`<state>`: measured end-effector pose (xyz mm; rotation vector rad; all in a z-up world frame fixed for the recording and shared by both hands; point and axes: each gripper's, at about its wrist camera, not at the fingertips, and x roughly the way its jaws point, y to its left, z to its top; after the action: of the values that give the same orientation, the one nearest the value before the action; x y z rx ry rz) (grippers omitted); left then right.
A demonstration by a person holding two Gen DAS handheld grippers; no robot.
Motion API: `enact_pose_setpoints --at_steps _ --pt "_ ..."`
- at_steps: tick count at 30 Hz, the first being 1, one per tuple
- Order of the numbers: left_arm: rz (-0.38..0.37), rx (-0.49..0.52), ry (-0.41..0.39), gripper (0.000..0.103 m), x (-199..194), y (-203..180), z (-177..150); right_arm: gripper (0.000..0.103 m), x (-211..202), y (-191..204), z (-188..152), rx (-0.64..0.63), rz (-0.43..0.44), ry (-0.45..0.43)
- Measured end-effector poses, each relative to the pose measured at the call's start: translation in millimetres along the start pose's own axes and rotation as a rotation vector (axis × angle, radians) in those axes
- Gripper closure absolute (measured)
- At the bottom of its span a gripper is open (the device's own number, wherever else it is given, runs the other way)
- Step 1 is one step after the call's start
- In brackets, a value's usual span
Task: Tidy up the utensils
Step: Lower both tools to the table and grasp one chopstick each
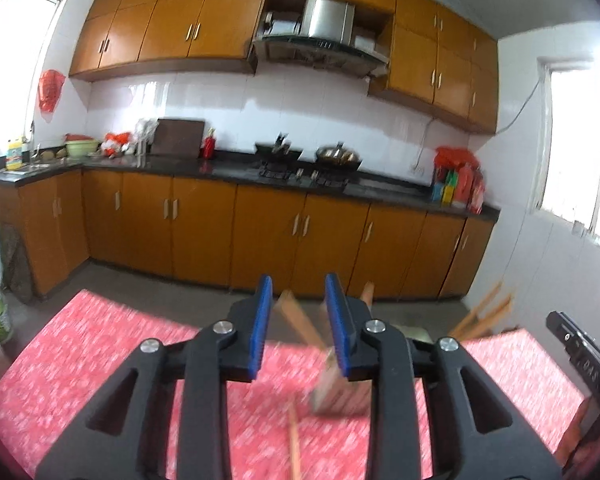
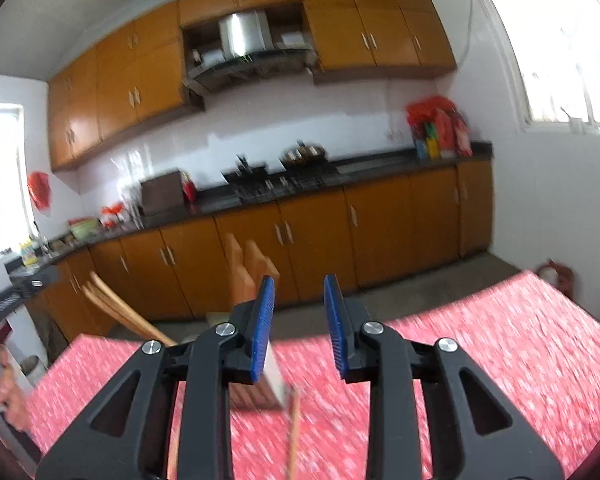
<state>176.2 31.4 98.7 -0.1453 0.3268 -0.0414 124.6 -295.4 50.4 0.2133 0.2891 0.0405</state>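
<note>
Over a table draped in a red patterned cloth [image 1: 120,352], the left gripper [image 1: 298,294] and right gripper [image 2: 299,294] are hovering with blue-padded fingers [image 2: 265,320] parted, pinching nothing. A blurred wooden utensil holder [image 1: 338,394] is standing on the cloth just beyond them, wooden utensils [image 1: 300,320] leaning from it. A loose chopstick [image 2: 293,432] is lying in front of it.
</note>
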Motion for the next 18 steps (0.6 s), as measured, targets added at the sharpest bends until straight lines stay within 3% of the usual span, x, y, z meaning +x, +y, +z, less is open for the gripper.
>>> enact_pose_setpoints --at_steps 5,11,18 --pt "0.061 0.031 0.150 0.073 3 21 -59 0.076 23 -23 -62 0.047 -0.045 0.245" --pt "0.100 0.031 0.358 0.073 20 37 -128 0.076 52 -12 -132 0.035 0.006 0.493" --pt "0.077 0.018 0.466 0.073 28 32 -166 0.076 65 12 -169 -0.007 0.054 0.607"
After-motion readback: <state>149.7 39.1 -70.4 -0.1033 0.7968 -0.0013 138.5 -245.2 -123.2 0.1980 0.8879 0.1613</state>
